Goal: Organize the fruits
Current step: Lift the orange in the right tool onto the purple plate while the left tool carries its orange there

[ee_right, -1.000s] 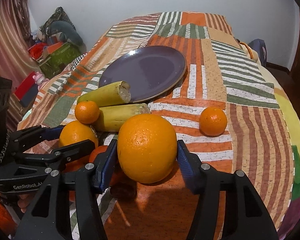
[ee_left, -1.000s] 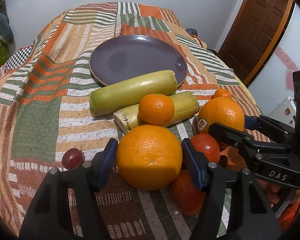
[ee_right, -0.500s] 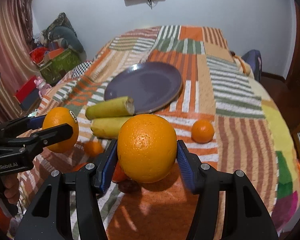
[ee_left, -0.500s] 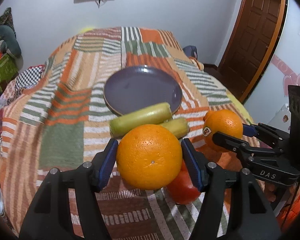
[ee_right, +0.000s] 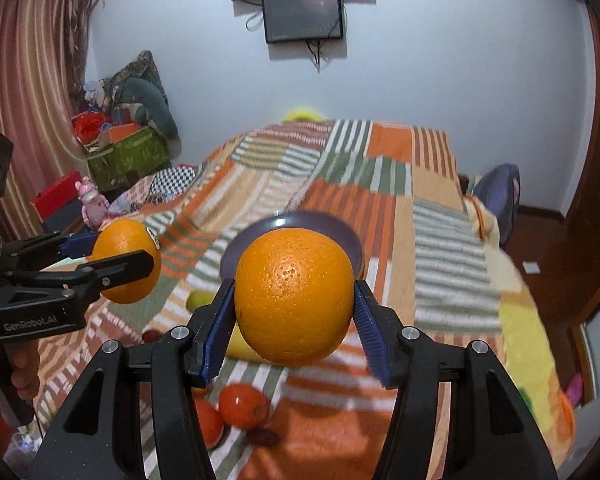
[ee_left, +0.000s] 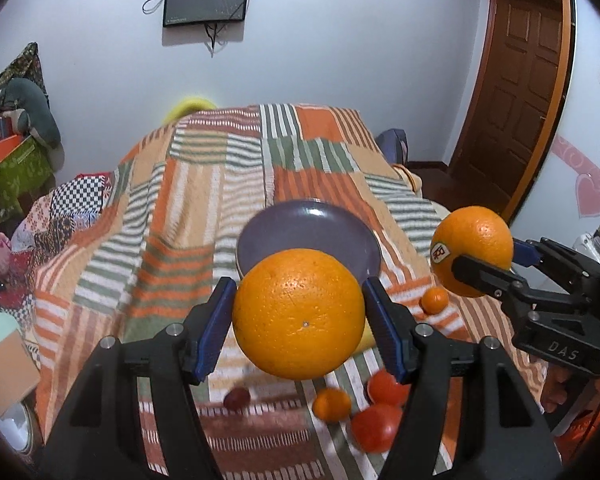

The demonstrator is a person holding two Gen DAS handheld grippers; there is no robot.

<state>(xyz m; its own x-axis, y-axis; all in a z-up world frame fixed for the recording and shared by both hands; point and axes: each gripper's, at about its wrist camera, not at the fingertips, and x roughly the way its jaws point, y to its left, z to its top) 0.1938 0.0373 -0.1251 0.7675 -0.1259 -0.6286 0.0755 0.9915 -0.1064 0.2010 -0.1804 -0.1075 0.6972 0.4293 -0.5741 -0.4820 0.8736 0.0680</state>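
My left gripper [ee_left: 299,292] is shut on a large orange [ee_left: 299,320], held in the air above the bed. My right gripper [ee_right: 294,286] is shut on a second large orange [ee_right: 294,300], also lifted. Each gripper shows in the other's view: the right gripper [ee_left: 496,258] with its stickered orange [ee_left: 470,240], and the left gripper [ee_right: 112,252] with its orange [ee_right: 120,240]. A purple plate [ee_left: 300,228] lies empty beyond them on the blanket. Below lie tomatoes [ee_left: 376,426], small mandarins [ee_left: 434,300], banana pieces [ee_right: 200,300] and a grape [ee_left: 237,397].
A striped patchwork blanket [ee_left: 204,216] covers the bed. A green box and soft toys [ee_right: 128,152] crowd the floor to the left. A wall screen [ee_right: 304,16] hangs behind, a brown door [ee_left: 512,92] stands at right, and a blue bag [ee_right: 496,196] leans by the bed.
Both grippers have risen with their oranges and tilted upward. The loose fruit and plate have dropped lower and smaller in view; the wall and screen now show.
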